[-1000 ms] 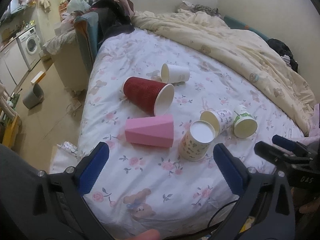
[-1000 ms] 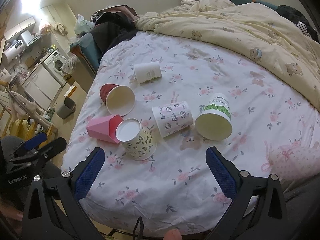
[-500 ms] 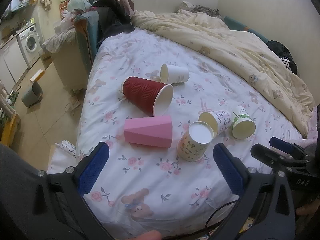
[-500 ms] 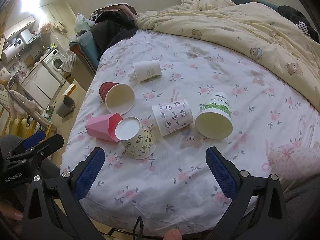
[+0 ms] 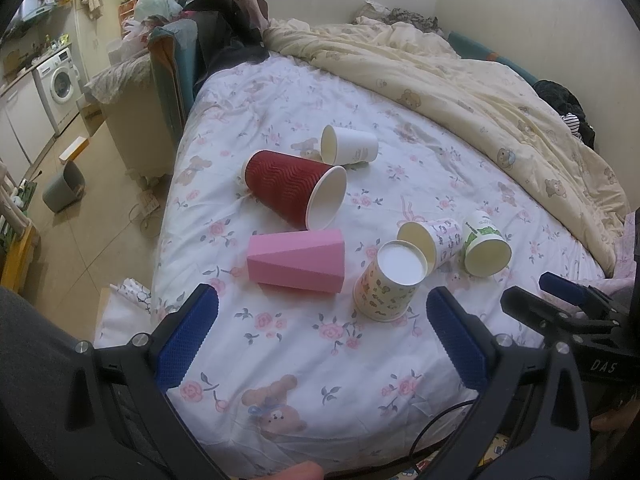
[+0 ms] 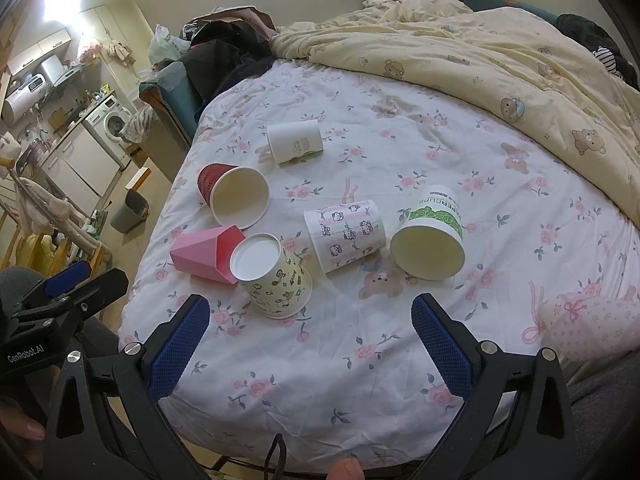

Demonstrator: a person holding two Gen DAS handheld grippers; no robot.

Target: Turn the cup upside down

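Observation:
Several paper cups lie on a floral bed sheet (image 5: 304,344). A yellow patterned cup (image 5: 386,286) stands upside down, base up; it also shows in the right wrist view (image 6: 272,274). On their sides lie a red ribbed cup (image 5: 294,190), a pink faceted cup (image 5: 298,260), a white cup (image 5: 350,149), a Hello Kitty cup (image 6: 346,234) and a green-labelled cup (image 6: 432,242). My left gripper (image 5: 322,336) is open and empty above the bed's near edge. My right gripper (image 6: 308,344) is open and empty, short of the yellow cup.
A cream bear-print duvet (image 6: 500,52) covers the bed's far right. Dark clothes (image 5: 228,20) pile at the headboard. The bed's left edge drops to a tiled floor with a grey bin (image 5: 64,188) and a washing machine (image 5: 58,80). A pink bag (image 6: 588,324) lies at right.
Both grippers have shifted only slightly over the near bed edge. The cups have not moved.

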